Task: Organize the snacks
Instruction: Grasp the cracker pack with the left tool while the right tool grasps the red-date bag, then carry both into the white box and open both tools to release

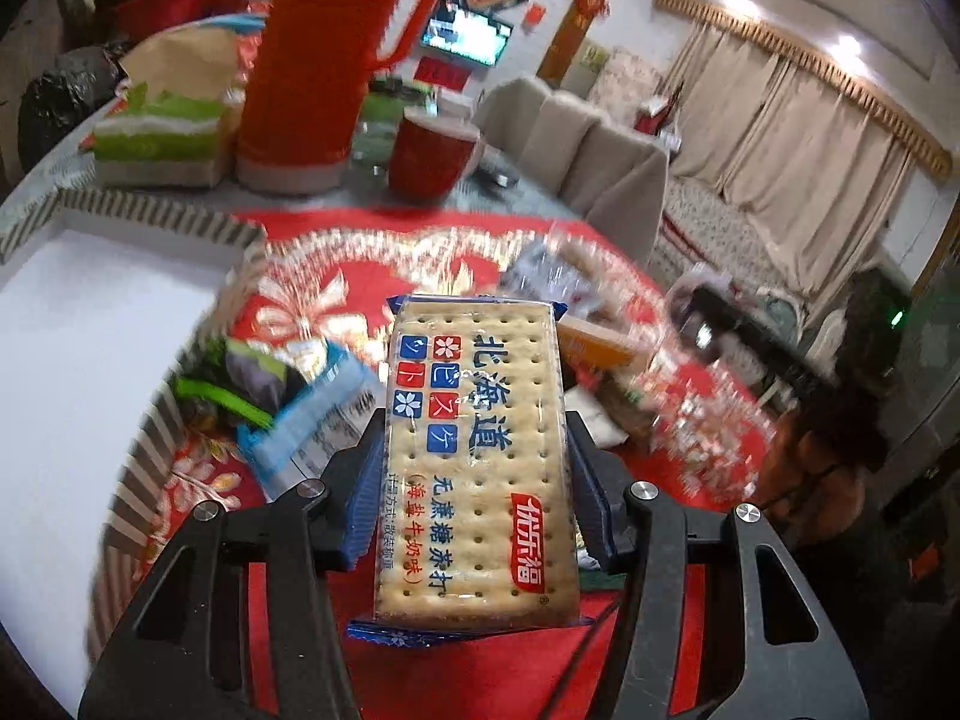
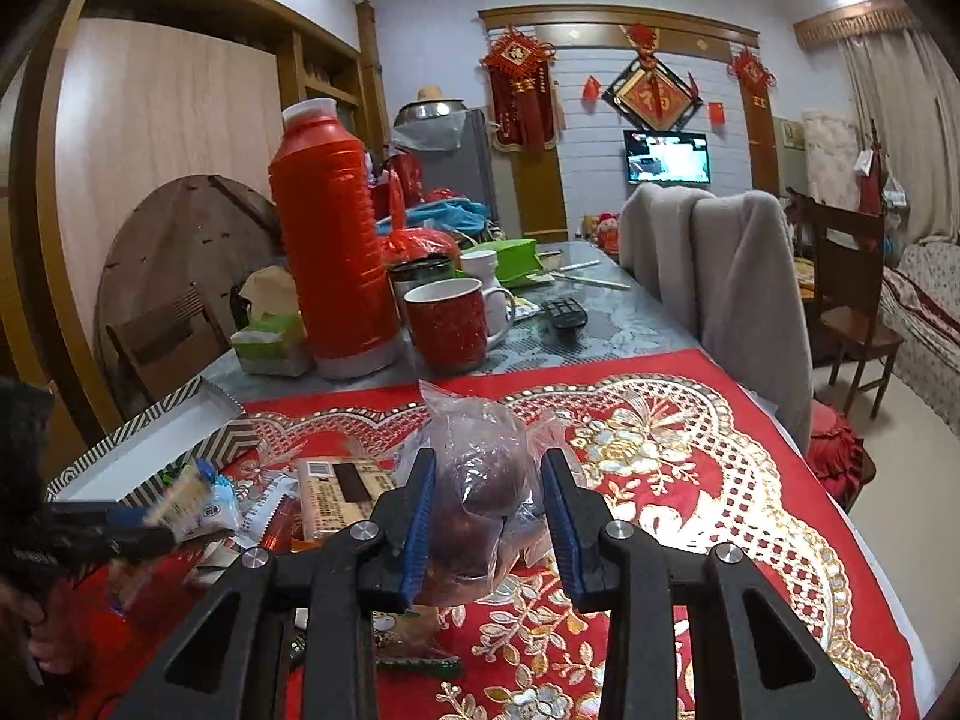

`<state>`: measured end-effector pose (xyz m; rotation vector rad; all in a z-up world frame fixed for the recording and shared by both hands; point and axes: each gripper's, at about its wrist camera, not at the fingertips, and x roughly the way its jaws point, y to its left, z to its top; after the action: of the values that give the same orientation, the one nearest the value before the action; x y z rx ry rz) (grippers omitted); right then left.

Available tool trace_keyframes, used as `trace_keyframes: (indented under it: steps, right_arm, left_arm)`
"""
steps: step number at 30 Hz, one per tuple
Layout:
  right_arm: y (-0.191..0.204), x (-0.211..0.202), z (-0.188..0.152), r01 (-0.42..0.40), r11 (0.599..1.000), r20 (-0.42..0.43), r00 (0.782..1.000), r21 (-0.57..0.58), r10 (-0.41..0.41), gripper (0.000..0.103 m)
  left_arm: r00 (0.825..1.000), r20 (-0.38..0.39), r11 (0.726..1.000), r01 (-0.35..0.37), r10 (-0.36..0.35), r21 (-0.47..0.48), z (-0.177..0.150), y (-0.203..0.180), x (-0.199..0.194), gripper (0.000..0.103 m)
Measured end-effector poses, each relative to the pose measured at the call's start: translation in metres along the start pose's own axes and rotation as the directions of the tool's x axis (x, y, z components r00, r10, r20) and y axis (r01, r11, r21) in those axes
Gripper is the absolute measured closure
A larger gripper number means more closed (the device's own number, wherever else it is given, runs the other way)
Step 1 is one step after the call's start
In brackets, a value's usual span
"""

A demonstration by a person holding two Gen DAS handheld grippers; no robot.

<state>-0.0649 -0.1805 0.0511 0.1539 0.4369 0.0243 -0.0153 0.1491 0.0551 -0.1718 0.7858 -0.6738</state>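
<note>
I am angling my left gripper downward, clamping a cracker packet lengthwise above the red cloth. My right gripper is tilting down less, pinching a clear bag of dark fruit. The striped box at near left is showing only its white floor.

We see glossy clear film over the pale cracker packet, catching glare. The left gripper is matt black plastic with ribbed blue rubbery pads and bright metal pins. Beneath, the red cloth carries shiny gold and silver embroidery. In the right gripper, thin crinkled transparent plastic bag wraps smooth dark fruit. The tall red ribbed plastic flask gleams; the red speckled mug looks glazed. The patterned box seems matt white card inside.
</note>
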Motion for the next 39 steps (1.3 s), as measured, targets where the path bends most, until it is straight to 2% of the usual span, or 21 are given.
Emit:
trace_keyframes:
  steps: [2,5,8,10,11,12,15,18,19,21,25,28,33,35,37,39]
  right_arm:
    - [0.005,0.001,0.003,-0.015,1.0,-0.008,1.0,0.011,0.015,0.07]
    - [0.027,0.005,0.011,-0.086,0.996,-0.026,0.996,0.024,0.086,0.07]
    - [0.057,0.016,0.016,-0.16,0.987,-0.061,0.985,0.023,0.161,0.07]
    - [0.084,0.026,0.02,-0.223,0.975,-0.082,0.971,0.015,0.224,0.07]
    - [0.095,0.03,0.021,-0.245,0.969,-0.091,0.965,0.01,0.245,0.07]
    - [0.111,0.037,0.024,-0.279,0.96,-0.101,0.955,0.009,0.278,0.07]
    - [0.15,0.053,0.028,-0.361,0.933,-0.131,0.924,0.011,0.359,0.07]
    - [0.192,0.077,0.03,-0.42,0.908,-0.178,0.893,0.008,0.414,0.07]
    - [0.204,0.084,0.03,-0.425,0.905,-0.19,0.888,0.005,0.418,0.07]
    - [0.224,0.099,0.03,-0.425,0.905,-0.207,0.885,0.007,0.417,0.069]
    - [0.254,0.129,0.026,-0.436,0.899,-0.259,0.865,0.039,0.43,0.069]
    - [0.272,0.147,0.018,-0.428,0.902,-0.296,0.857,0.05,0.423,0.069]
    - [0.283,0.157,0.009,-0.43,0.901,-0.319,0.848,0.054,0.423,0.069]
    - [0.281,0.157,0.01,-0.432,0.9,-0.31,0.849,0.057,0.427,0.065]
    - [0.276,0.155,0.013,-0.433,0.898,-0.275,0.856,0.079,0.437,0.051]
    - [0.267,0.15,0.019,-0.426,0.9,-0.249,0.865,0.098,0.436,0.051]
  left_arm:
    - [0.999,0.032,1.0,0.004,-0.004,-0.019,0.005,0.005,-0.01,0.049]
    - [0.996,0.087,0.997,-0.016,0.022,-0.074,0.013,0.019,-0.029,0.049]
    - [0.988,0.126,0.986,-0.071,0.091,-0.152,0.017,0.042,-0.048,0.049]
    - [0.974,0.14,0.968,-0.147,0.177,-0.201,0.019,0.057,-0.059,0.049]
    - [0.964,0.139,0.956,-0.193,0.227,-0.221,0.018,0.064,-0.063,0.049]
    - [0.946,0.135,0.934,-0.255,0.295,-0.249,0.018,0.072,-0.068,0.049]
    - [0.901,0.105,0.875,-0.372,0.42,-0.311,0.013,0.094,-0.076,0.049]
    - [0.882,0.069,0.829,-0.408,0.465,-0.382,0.007,0.117,-0.079,0.049]
    - [0.879,0.056,0.814,-0.413,0.474,-0.407,0.004,0.125,-0.08,0.049]
    - [0.875,0.037,0.788,-0.416,0.483,-0.454,0.0,0.139,-0.083,0.049]
    - [0.879,0.015,0.754,-0.398,0.476,-0.523,-0.008,0.152,-0.082,0.049]
    - [0.887,-0.002,0.743,-0.387,0.461,-0.546,-0.011,0.156,-0.083,0.049]
    - [0.879,-0.008,0.728,-0.4,0.478,-0.557,-0.01,0.157,-0.084,0.048]
    - [0.879,-0.004,0.718,-0.393,0.478,-0.574,-0.011,0.16,-0.087,0.048]
    - [0.878,-0.002,0.713,-0.39,0.479,-0.583,-0.011,0.162,-0.088,0.046]
    - [0.877,0.003,0.711,-0.388,0.481,-0.586,-0.011,0.162,-0.09,0.046]
